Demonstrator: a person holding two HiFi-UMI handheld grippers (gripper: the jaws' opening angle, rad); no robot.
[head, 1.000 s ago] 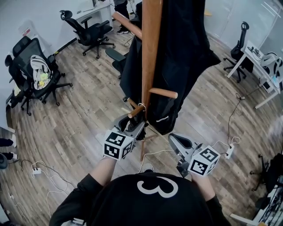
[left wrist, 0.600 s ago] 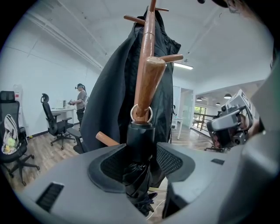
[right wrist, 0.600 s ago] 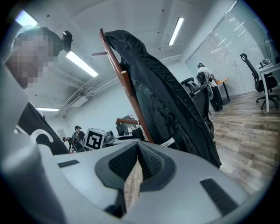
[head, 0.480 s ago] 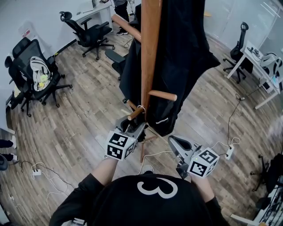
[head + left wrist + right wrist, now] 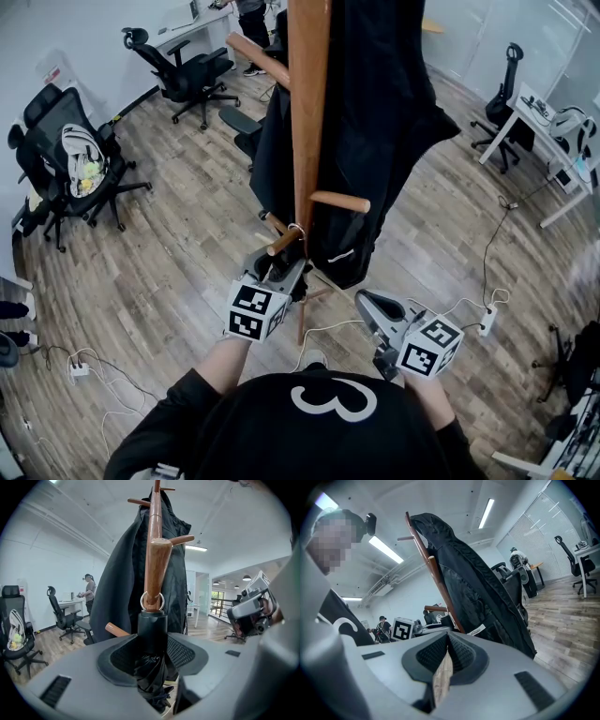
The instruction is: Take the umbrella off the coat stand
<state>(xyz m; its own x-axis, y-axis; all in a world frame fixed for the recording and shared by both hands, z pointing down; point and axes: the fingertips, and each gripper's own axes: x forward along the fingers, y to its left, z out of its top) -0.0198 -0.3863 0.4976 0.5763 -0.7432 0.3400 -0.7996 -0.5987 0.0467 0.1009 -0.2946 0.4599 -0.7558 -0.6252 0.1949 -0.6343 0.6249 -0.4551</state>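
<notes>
Room: office with a wood-plank floor (image 5: 169, 234) and black swivel chairs (image 5: 192, 70).
Stand: tall wooden coat stand (image 5: 307, 112) carrying a long black coat (image 5: 384, 112).
Umbrella: black folded umbrella (image 5: 151, 667) hangs by its metal ring (image 5: 152, 601) on a short lower peg (image 5: 283, 241).
Left gripper (image 5: 152, 651): jaws closing around the umbrella's top, apparently not yet pressing.
Right gripper (image 5: 446, 651): jaws together, empty, kept clear.

Grey-brown wood-plank floor (image 5: 187, 244) runs under black mesh swivel chairs (image 5: 199, 67) along a plain white wall (image 5: 56, 37) (one chair carries a white bag (image 5: 81, 150)). A white desk (image 5: 530, 103) stands at the right, white cables (image 5: 469, 305) trail nearby, and long ceiling strip lights (image 5: 486, 507) glow overhead.
</notes>
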